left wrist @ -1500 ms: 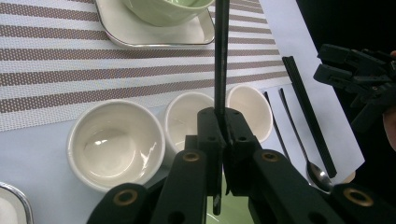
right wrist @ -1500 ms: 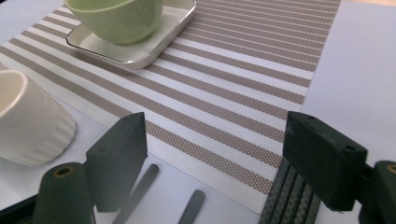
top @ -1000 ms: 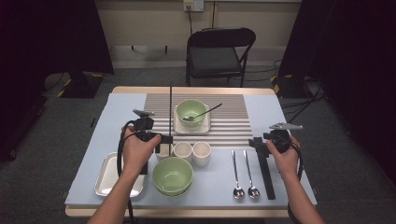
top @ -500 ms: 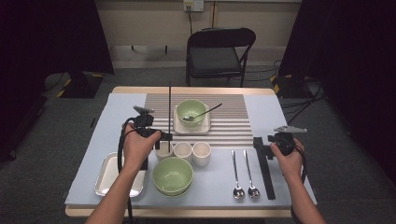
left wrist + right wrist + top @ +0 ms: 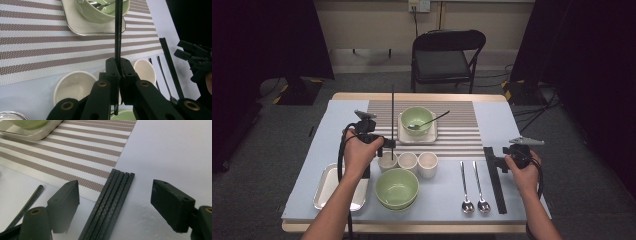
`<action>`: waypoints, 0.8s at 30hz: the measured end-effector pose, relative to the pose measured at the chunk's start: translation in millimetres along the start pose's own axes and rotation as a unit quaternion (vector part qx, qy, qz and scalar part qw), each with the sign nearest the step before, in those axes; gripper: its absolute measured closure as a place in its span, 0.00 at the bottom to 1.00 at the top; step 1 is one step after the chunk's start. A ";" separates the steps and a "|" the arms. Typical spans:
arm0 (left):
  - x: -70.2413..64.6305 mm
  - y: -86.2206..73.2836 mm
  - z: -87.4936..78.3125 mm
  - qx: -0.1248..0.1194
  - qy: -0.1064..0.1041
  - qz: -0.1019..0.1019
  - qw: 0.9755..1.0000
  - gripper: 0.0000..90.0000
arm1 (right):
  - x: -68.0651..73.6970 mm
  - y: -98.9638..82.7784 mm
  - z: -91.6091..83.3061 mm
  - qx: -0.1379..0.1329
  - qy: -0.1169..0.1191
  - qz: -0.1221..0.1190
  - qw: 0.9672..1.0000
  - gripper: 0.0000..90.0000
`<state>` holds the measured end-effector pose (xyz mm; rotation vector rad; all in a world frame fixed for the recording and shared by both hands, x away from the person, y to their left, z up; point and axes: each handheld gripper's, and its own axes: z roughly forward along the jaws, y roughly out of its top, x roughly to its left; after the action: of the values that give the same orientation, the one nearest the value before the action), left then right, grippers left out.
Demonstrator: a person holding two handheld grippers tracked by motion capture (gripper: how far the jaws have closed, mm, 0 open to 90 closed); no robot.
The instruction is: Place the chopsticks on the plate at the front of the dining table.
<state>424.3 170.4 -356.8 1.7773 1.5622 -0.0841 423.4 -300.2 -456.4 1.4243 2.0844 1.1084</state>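
My left gripper (image 5: 386,145) is shut on a thin black chopstick (image 5: 392,117), which stands upright above the leftmost of three white cups (image 5: 408,161). In the left gripper view the jaws (image 5: 119,67) pinch that chopstick (image 5: 118,32) near its lower end, over a cup (image 5: 72,86). My right gripper (image 5: 496,161) is open and low over a bundle of black chopsticks (image 5: 495,182) lying on the table at the right. Those chopsticks (image 5: 112,200) lie between the spread jaws (image 5: 115,192), untouched, in the right gripper view.
A green bowl with a spoon (image 5: 417,120) sits on a small tray on the striped mat (image 5: 457,135). A second green bowl (image 5: 397,187) is at the front, a metal tray (image 5: 328,185) front left, and two spoons (image 5: 473,187) left of the chopstick bundle.
The right hand has edged slightly to the right. The left hand and its upright chopstick have stayed in place.
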 end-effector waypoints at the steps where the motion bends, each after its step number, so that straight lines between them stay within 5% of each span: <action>1: 0.1 0.3 0.6 -0.002 -0.001 -0.002 1.000 0.97 | -0.9 -0.9 -0.2 0.001 -0.001 0.001 1.000 0.25; 24: 5.1 8.4 3.3 0.002 0.011 -0.009 1.000 0.97 | -17.8 -19.7 -3.6 0.014 -0.020 0.006 1.000 0.25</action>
<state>434.3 173.0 -357.7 1.7730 1.5952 -0.0757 416.4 -321.2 -471.6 1.4608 2.0751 1.0505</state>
